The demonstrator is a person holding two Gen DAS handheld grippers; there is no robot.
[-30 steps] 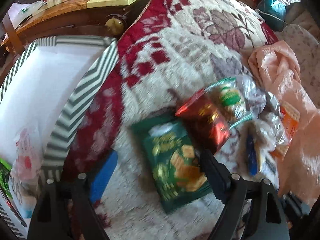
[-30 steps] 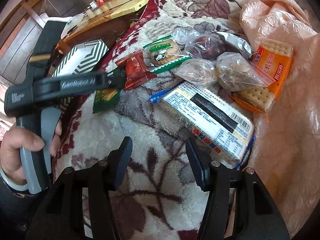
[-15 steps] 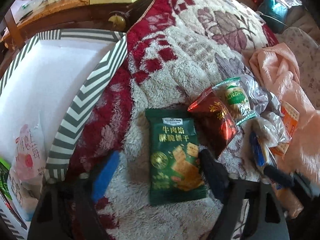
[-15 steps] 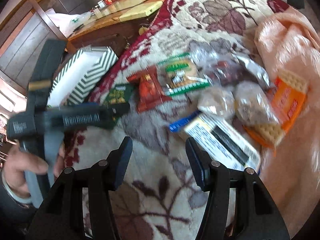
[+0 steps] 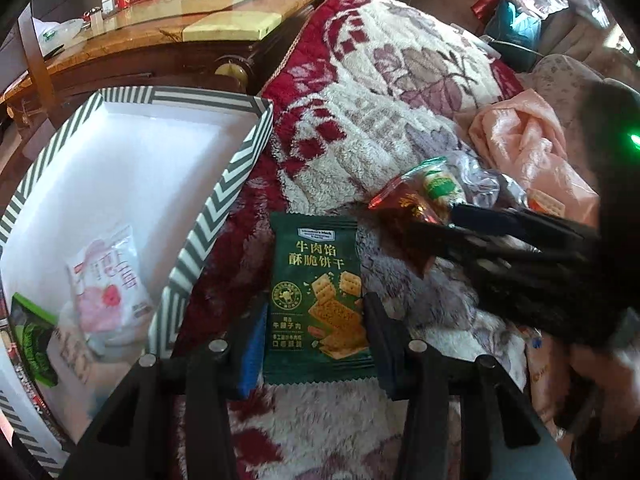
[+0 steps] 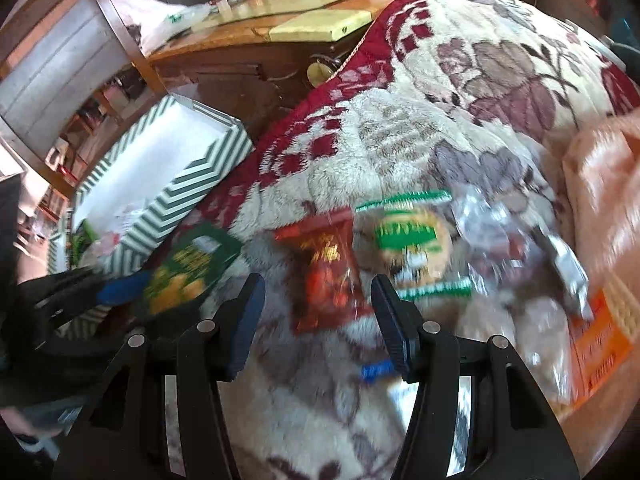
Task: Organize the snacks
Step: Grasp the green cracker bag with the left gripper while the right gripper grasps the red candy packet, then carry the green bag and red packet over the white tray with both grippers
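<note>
A green cracker packet (image 5: pixel 318 300) lies flat on the floral blanket, between the fingers of my open left gripper (image 5: pixel 316 336), which straddles its lower half. In the right wrist view the same packet (image 6: pixel 188 272) is blurred at the left. My right gripper (image 6: pixel 318 320) is open around the lower part of a red snack packet (image 6: pixel 330 268); that packet (image 5: pixel 404 208) shows in the left wrist view under the right gripper's dark fingers (image 5: pixel 480 236). The striped box (image 5: pixel 208 216) at the left holds a pink-white packet (image 5: pixel 106 280) and a green one (image 5: pixel 32 340).
More snacks lie right of the red packet: a green-white biscuit pack (image 6: pixel 416 240), clear bags (image 6: pixel 500 232) and an orange cracker pack (image 6: pixel 600 328). A peach plastic bag (image 5: pixel 520 136) lies at the right. A wooden table (image 5: pixel 160 28) stands behind the box.
My left gripper has moved forward so its fingers now straddle the green packet. My right gripper has swung left and forward over the red packet and now crosses the left wrist view.
</note>
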